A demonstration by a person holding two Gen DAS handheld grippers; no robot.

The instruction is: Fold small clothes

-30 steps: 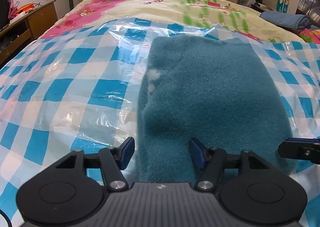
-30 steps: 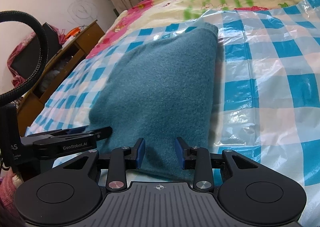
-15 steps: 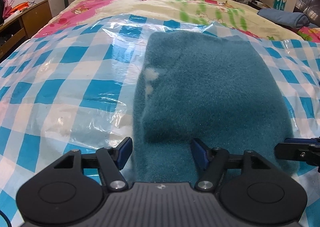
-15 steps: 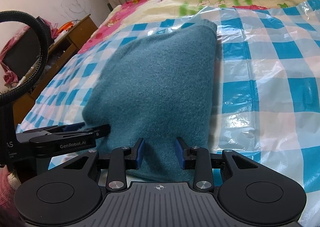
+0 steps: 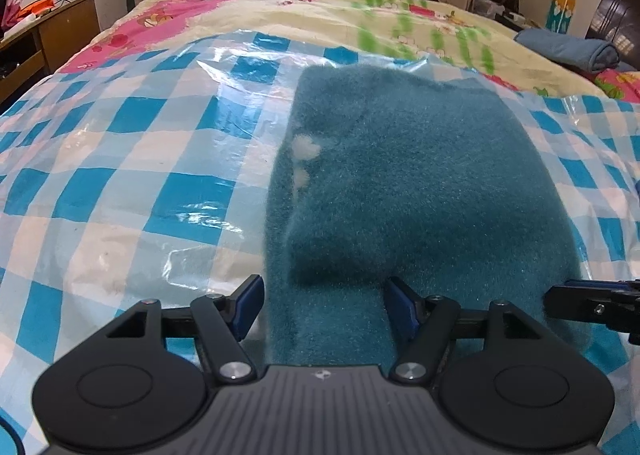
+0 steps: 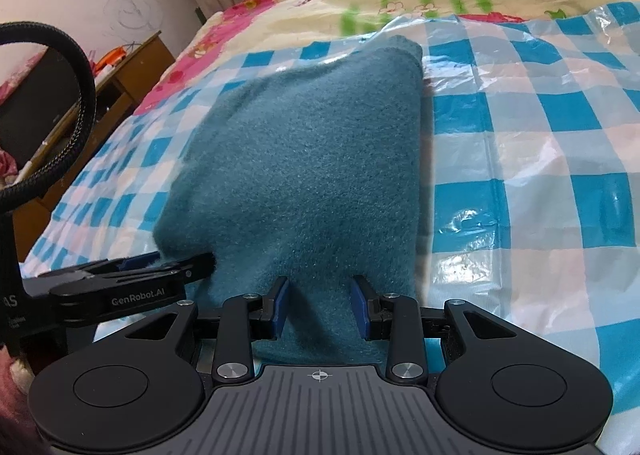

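A big bed (image 5: 360, 27) is covered with a blue and white checked plastic sheet (image 5: 120, 175). On the sheet lies a fuzzy teal cloth (image 5: 420, 183), already folded over. The fold looks nearly done. The left gripper (image 5: 322, 305) has its jaws wide apart around the near left edge, and nothing is pinched. The right gripper (image 6: 320, 309) has its jaws partly apart over the near edge; a grip cannot be told. Next, the cloth should be let go or patted flat.

item: a fuzzy teal garment (image 5: 420, 191), small white patches seen on it
state: was folded over, layers stacked
spot: was laid flat on the checkered plastic sheet (image 5: 132, 159)
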